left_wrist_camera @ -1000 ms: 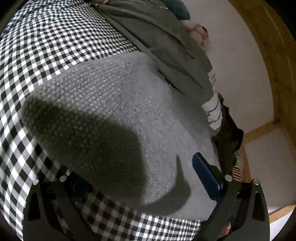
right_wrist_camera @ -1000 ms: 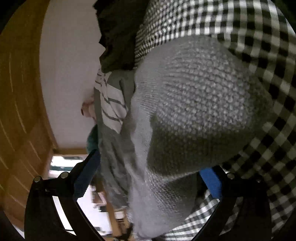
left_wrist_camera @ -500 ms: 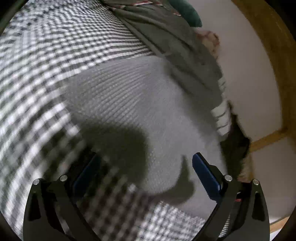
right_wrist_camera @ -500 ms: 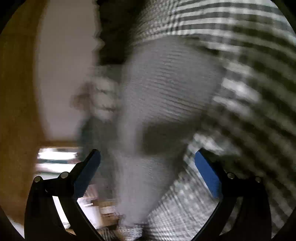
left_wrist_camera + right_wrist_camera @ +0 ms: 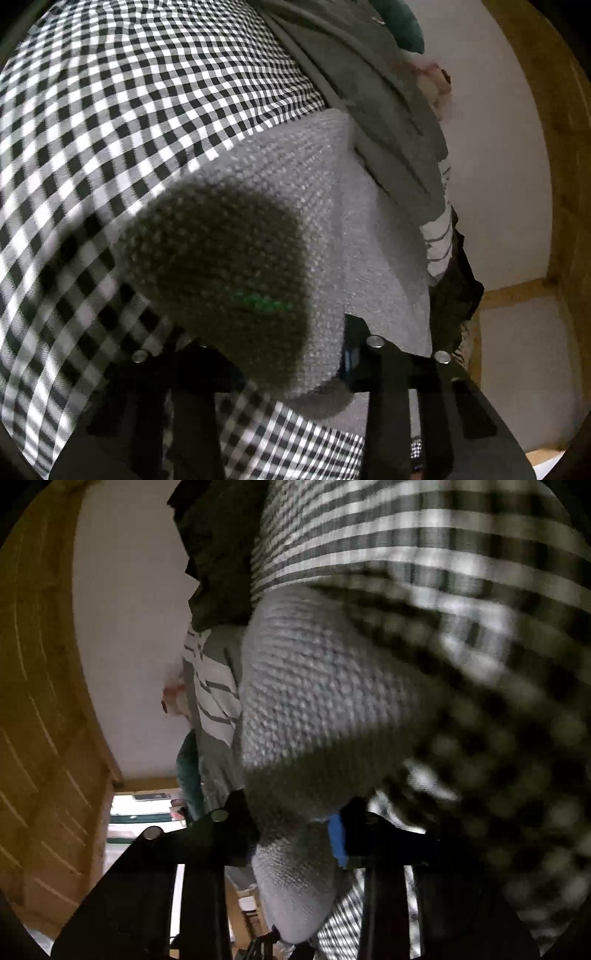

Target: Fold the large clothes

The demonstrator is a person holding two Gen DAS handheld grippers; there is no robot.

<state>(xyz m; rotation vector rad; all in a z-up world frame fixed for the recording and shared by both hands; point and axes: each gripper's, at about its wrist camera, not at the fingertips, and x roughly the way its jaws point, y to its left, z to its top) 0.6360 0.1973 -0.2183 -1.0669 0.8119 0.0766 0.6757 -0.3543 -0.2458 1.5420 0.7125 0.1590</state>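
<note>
Two tools are in my hands, and the biggest thing under them is the black-and-white checked cloth [image 5: 140, 110], spread wide. On it lies the thick grey knitted sweater [image 5: 288, 192], beside a pile of other clothes [image 5: 373, 110]. The left tool [image 5: 266, 354] has just been closing and now pinches the sweater's near edge; the right tool [image 5: 291, 834] likewise grips a bunched fold [image 5: 295, 886]. I judge the bulky knit may slip out, or the checked cloth below may be caught and lifted too. The sweater looks soft, heavy, loosely textured.
</note>
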